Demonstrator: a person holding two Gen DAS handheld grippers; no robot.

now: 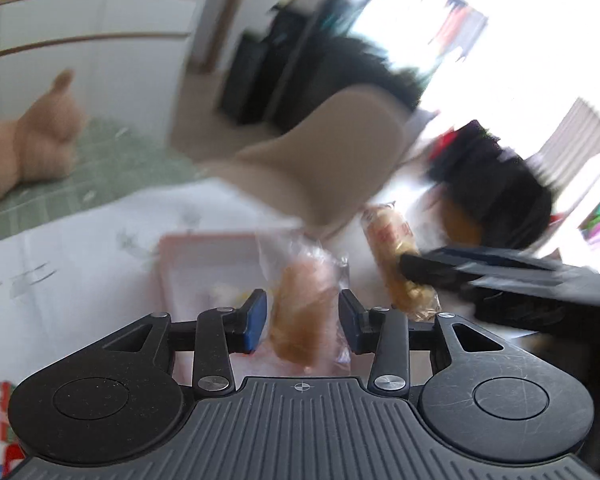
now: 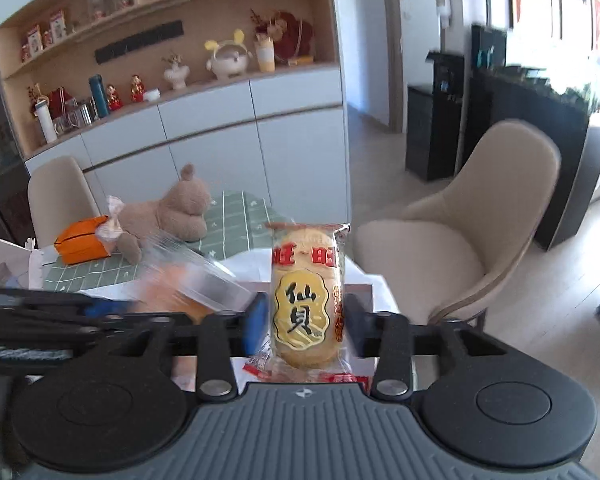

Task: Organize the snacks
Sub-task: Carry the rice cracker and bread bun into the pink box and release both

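Plush bear point(image 2: 172, 216) lying on green checked tablecloth point(image 2: 240, 216); orange tissue box point(image 2: 82, 242) touching it; beige chair point(image 2: 460, 240) beside table; shelf ornaments point(image 2: 228, 58).

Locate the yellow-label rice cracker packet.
Right wrist view, centre: rice cracker packet upright between the fingers of the right gripper, left gripper's wrapped bun to its left.

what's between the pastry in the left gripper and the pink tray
Nothing visible. The wrapped pastry hangs over the pink tray with open air between; the right gripper, rice cracker packet between its fingers, is off to the side.
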